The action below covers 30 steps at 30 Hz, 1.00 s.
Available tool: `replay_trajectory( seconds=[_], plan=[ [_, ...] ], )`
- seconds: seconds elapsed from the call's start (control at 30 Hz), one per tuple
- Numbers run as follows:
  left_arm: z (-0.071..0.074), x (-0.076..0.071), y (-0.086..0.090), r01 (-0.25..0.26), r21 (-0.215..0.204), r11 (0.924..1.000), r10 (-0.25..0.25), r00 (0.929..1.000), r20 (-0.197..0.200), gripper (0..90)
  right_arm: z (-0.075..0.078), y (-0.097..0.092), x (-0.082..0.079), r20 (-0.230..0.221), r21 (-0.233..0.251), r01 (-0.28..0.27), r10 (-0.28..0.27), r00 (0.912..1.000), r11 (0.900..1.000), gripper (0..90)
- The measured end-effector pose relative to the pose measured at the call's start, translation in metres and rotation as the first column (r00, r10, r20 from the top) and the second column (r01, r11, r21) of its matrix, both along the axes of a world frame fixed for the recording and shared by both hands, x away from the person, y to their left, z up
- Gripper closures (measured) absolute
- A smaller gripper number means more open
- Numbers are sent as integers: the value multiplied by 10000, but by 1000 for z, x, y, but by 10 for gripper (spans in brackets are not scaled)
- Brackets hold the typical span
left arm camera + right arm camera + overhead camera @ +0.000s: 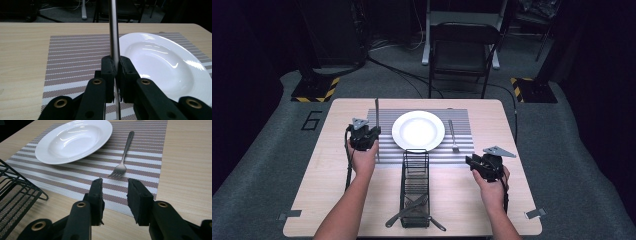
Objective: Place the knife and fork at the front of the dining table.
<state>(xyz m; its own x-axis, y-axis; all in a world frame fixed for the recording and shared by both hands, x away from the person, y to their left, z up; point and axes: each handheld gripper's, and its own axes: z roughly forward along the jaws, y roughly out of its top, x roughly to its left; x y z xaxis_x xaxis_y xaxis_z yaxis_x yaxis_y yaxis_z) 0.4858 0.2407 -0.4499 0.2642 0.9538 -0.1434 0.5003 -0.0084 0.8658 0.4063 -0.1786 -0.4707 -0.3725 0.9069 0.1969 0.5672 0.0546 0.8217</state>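
While right tongs (113,195) gape empty, left tongs (116,72) clamp a slim steel knife (114,32).

— Anything you can read here?

— One mark: a large dark "6" on the grey floor (272,150), just off the far left corner of the table (337,200).

— Signs?

— Yellow-and-black warning stripes on two dark floor plates beyond the table — one on the left (314,89), one on the right (532,89). They carry no words.

— Nothing on the plate (418,130) or the striped mat (462,127)?

— No brand, no label, no number that I can make out.
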Motion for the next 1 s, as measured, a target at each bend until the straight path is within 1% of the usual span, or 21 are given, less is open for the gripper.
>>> replay_trajectory(
  seconds=[0.07,0.1,0.13,0.17,0.3,0.33,0.37,0.4,0.47,0.5,0.53,0.57,0.63,0.73,0.8,0.87,1.0],
  plan=[
    [0,3,-1,-27,198,9998,27,10000,5,831,-1,-1,0,-4,16,26,-25,10000,10000,650],
    [0,6,-2,-94,172,9998,96,9999,-127,832,-1,-1,0,-27,18,40,-40,10000,10000,651],
    [-1,7,-3,-154,187,9997,157,9997,-179,832,-1,-1,0,-32,46,27,-27,10000,10000,651],
    [-2,8,-3,-156,213,9997,160,9997,-189,832,-1,-1,0,-15,41,18,-18,10000,10000,651],
    [-7,12,-5,-437,282,9986,446,9984,-335,832,-1,-2,0,-43,32,20,-19,10000,10000,651],
    [-9,14,-6,-513,227,9984,522,9977,-442,832,-2,-2,0,-45,65,10,-10,10000,10000,650],
    [-10,15,-6,-575,150,9982,582,9972,-469,832,-2,-2,1,-68,55,4,-4,10000,10000,651],
    [-12,16,-7,-677,146,9976,683,9965,-486,832,-2,-1,1,-88,65,6,-5,10000,10000,651],
    [-15,18,-8,-714,260,9971,729,9956,-596,832,-2,-1,1,-66,53,-33,33,10000,10000,651],
    [-17,19,-9,-763,267,9967,779,9948,-652,832,-2,-1,1,-69,55,-34,34,10000,10000,651],
    [-19,21,-9,-862,236,9960,875,9942,-627,832,-3,-1,1,-72,53,-30,30,10000,10000,651],
    [-20,22,-9,-926,240,9954,941,9930,-718,832,-3,-1,1,-113,62,-20,20,9999,10000,651],
    [-23,24,-9,-1089,135,9940,1096,9913,-727,832,-3,-1,1,-120,71,-24,25,9999,10000,651],
    [-27,29,-7,-1244,98,9922,1248,9887,-827,832,-3,-2,1,-76,82,-62,62,10000,9999,650],
    [-31,32,-5,-1457,-112,9893,1438,9842,-1032,832,-3,-3,1,-62,75,-88,89,9999,9999,651],
    [-34,34,-5,-1542,-91,9880,1521,9813,-1177,832,-4,-3,1,-75,60,-91,92,9999,9999,650],
    [-34,40,-7,-1468,-71,9891,1449,9820,-1212,832,-5,-4,0,-97,57,-71,71,9999,10000,650]
  ],
)
